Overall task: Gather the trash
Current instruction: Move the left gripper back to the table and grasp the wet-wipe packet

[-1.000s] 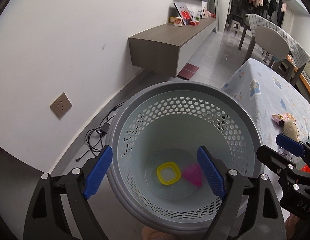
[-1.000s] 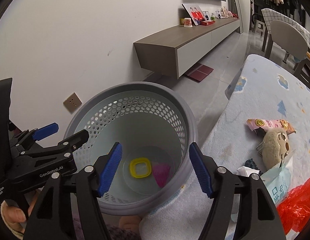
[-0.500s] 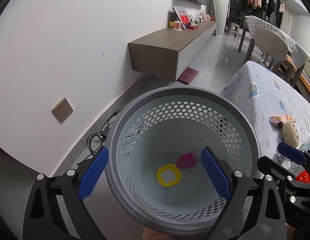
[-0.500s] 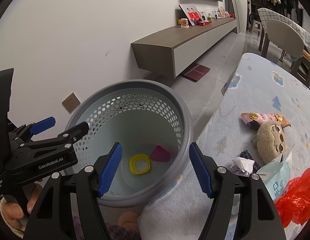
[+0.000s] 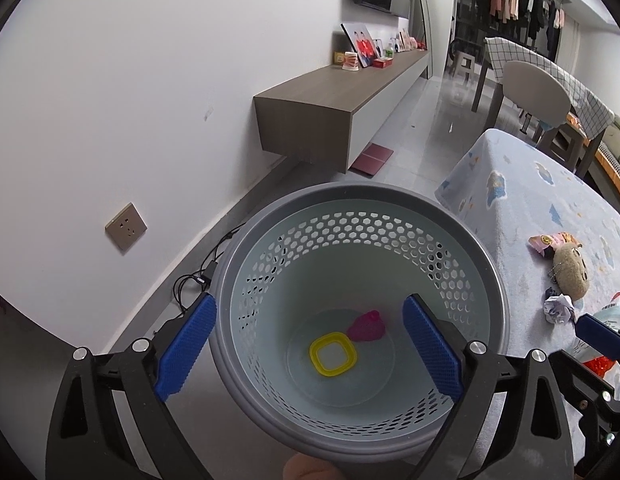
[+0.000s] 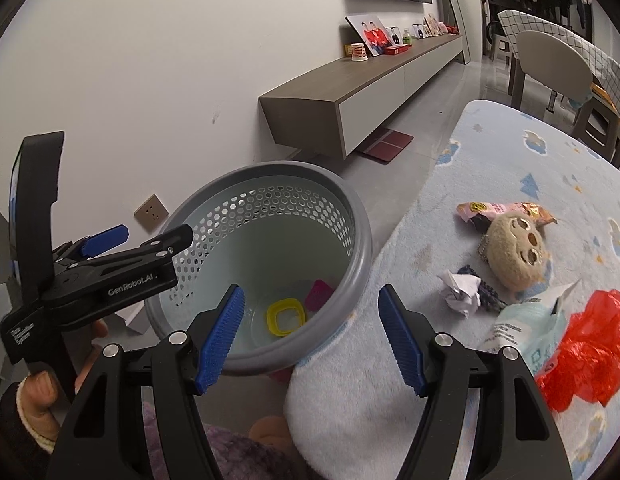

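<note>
The grey perforated bin (image 5: 349, 216) is being kept just beside the worktop (image 6: 509, 184) edge, probably so that trash can be dropped straight in. A yellow ring (image 5: 333, 353) and a pink scrap (image 5: 365, 326) are already lying in it. The left hand-held gripper (image 5: 310, 354) is being held wide open and empty above the bin. The right hand-held gripper (image 6: 310, 338) is likewise being held spread and empty. The crumpled paper (image 6: 461, 290) is lying at two o'clock from it, well apart, with the red bag (image 6: 581, 350) at three o'clock.
</note>
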A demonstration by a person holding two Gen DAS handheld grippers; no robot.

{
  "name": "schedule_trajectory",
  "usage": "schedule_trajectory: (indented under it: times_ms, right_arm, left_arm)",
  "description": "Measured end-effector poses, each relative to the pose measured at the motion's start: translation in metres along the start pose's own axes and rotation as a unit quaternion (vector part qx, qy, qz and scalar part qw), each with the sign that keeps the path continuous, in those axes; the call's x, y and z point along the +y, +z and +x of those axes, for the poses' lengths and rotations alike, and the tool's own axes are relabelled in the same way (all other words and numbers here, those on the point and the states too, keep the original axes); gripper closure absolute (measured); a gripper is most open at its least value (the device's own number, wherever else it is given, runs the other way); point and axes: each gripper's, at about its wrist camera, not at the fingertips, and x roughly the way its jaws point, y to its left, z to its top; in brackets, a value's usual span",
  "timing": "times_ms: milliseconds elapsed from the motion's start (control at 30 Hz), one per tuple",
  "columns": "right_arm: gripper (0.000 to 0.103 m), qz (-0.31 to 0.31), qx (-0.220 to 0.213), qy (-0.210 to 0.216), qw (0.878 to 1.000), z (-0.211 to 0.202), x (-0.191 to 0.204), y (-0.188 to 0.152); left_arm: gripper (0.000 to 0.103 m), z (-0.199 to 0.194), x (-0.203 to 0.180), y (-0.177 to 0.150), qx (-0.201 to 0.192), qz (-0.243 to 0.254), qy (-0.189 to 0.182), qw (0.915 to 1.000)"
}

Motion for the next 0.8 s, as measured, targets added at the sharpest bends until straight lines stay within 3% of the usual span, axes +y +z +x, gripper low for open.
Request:
schedule_trajectory:
  times_ms: [400,800]
  right_arm:
    - [0.036,0.020,-0.028,-0.009,0.999,-0.060,-0.011,-0.026]
    - [0.036,0.084,-0.024,-0.103,0.991,-0.126,-0.082,-0.090]
  left_arm:
    - [0.010,-0.025,-0.026,-0.002,-0.026,0.020,-0.009,0.9994]
    - [0.010,-0.053,-0.086,-0.027,-0.035,0.064,-0.057,0.9957]
